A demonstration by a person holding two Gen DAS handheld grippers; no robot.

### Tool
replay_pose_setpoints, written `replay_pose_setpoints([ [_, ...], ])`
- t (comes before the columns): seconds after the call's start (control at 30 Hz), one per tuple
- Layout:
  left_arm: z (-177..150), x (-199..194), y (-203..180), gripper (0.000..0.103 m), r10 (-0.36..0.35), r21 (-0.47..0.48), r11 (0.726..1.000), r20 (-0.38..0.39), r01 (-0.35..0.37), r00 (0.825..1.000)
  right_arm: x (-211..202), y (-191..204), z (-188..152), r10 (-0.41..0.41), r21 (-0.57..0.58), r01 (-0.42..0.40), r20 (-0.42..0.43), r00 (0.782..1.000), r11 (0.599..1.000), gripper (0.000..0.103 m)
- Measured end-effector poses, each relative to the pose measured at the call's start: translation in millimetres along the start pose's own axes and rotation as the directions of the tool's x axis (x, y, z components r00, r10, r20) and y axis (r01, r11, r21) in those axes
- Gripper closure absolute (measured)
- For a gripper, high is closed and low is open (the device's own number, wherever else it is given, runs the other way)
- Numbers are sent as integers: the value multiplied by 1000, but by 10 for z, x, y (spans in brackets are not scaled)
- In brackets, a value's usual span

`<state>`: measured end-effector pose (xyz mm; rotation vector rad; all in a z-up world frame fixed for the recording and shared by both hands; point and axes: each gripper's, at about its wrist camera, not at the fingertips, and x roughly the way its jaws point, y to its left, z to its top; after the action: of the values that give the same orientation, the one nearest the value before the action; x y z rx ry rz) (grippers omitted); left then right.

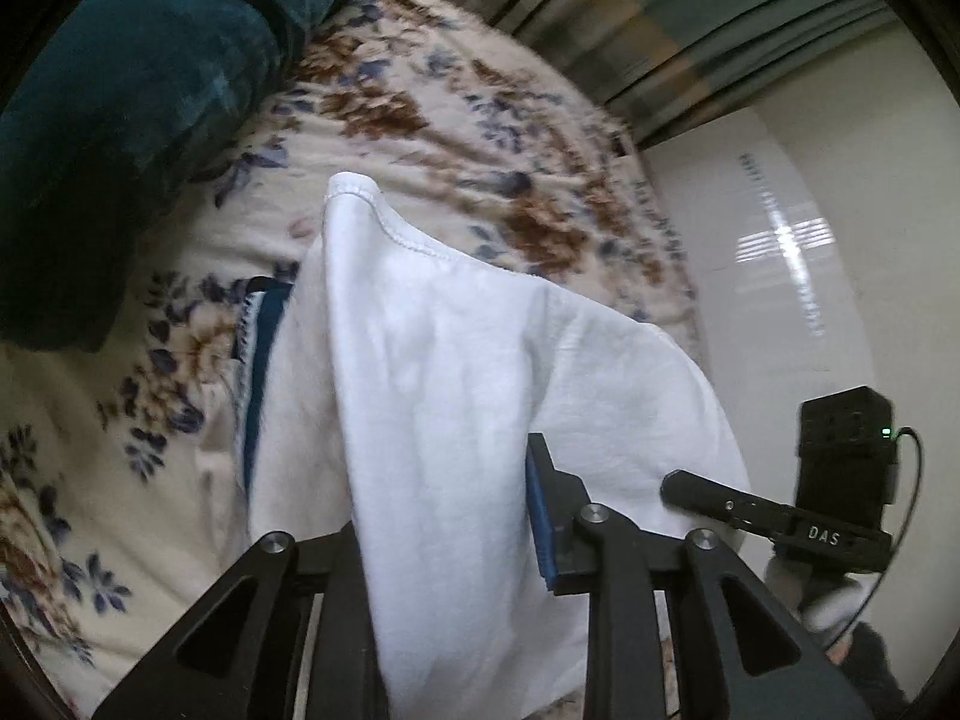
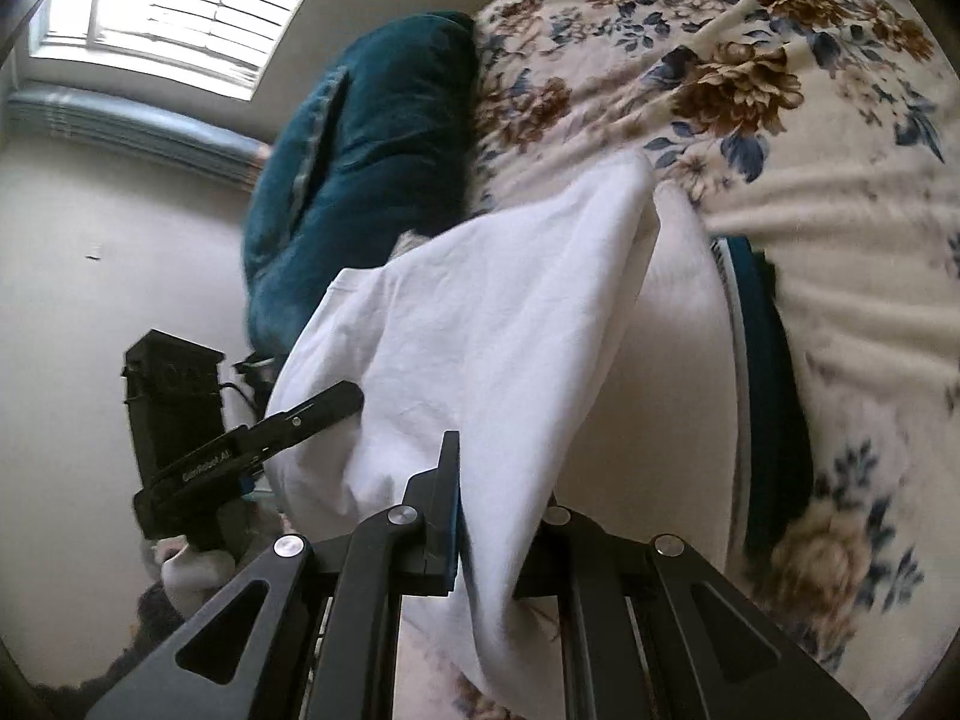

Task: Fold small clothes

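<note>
You have the white garment lifted off the floral bed, with your left tool and your right tool each clamped on an edge of it, so it hangs between them. It looks mid-fold. You have yet to lay it down flat beside the teal cushion.

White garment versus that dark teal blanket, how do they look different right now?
The white garment is thin, smooth cloth with a stitched hem; the teal blanket looks thick and plush. The white garment is lifted, pinched by the left gripper and the right gripper; the teal blanket lies bunched and untouched at the edge of the floral bedspread. Both are soft fabric items over that bedspread.
</note>
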<state>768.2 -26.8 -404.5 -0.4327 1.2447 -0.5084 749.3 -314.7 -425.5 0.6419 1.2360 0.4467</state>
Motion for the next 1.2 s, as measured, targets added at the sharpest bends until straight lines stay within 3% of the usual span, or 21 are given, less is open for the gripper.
replay_pose_setpoints([
  [0.1,16,-9,-19,75,73,18,997,18,-73,997,236,-23,64,-102,-25,102,-27,994,995,88],
  [0.13,12,-31,-15,68,93,24,995,27,-94,995,253,-12,65,-128,-30,127,-24,992,991,84],
  [0.17,17,-79,-43,52,130,31,991,46,-132,990,252,7,58,-167,-37,166,-19,986,985,72],
  [0.2,-7,-171,-85,42,167,49,984,83,-171,982,236,38,41,-217,-49,216,-15,976,975,64],
  [0.23,-23,-234,-112,26,196,60,977,120,-204,973,218,68,26,-246,-58,245,-9,969,968,49],
  [0.27,-52,-316,-140,14,229,69,968,165,-243,959,174,106,-6,-289,-63,289,6,957,955,33],
  [0.33,-109,-400,-177,0,272,82,952,217,-295,938,78,211,-98,-393,-83,397,53,918,914,17],
  [0.37,-136,-412,-190,0,307,83,939,226,-332,924,27,262,-159,-439,-86,444,72,896,892,5],
  [0.4,-203,-450,-232,0,363,84,917,236,-391,901,-8,317,-226,-490,-92,497,91,867,863,0],
  [0.5,-358,-480,-315,0,436,91,879,244,-468,866,-78,424,-505,-630,-97,641,120,767,762,0],
  [0.63,-626,-539,-499,0,493,109,845,220,-524,842,-248,567,-844,-686,-86,702,159,710,707,0],
  [0.7,-758,-654,-643,0,509,113,832,233,-543,829,-418,675,-1002,-699,-62,719,187,690,692,0],
  [0.77,-900,-807,-795,0,509,110,829,255,-548,822,-576,776,-1141,-691,-43,711,202,694,702,0],
  [0.8,-943,-867,-856,0,505,114,830,264,-547,822,-648,844,-1204,-695,-41,718,217,685,695,0],
  [0.83,-1006,-949,-938,0,504,118,827,276,-549,819,-771,950,-1305,-708,-46,738,248,662,674,0],
  [0.93,-1196,-1237,-1167,0,499,120,823,314,-555,808,-1078,1239,-1556,-714,-44,758,304,631,651,0],
  [1.2,-1771,-2051,-1799,0,468,144,814,411,-562,783,-1938,1922,-2222,-688,-33,770,425,588,637,0],
])
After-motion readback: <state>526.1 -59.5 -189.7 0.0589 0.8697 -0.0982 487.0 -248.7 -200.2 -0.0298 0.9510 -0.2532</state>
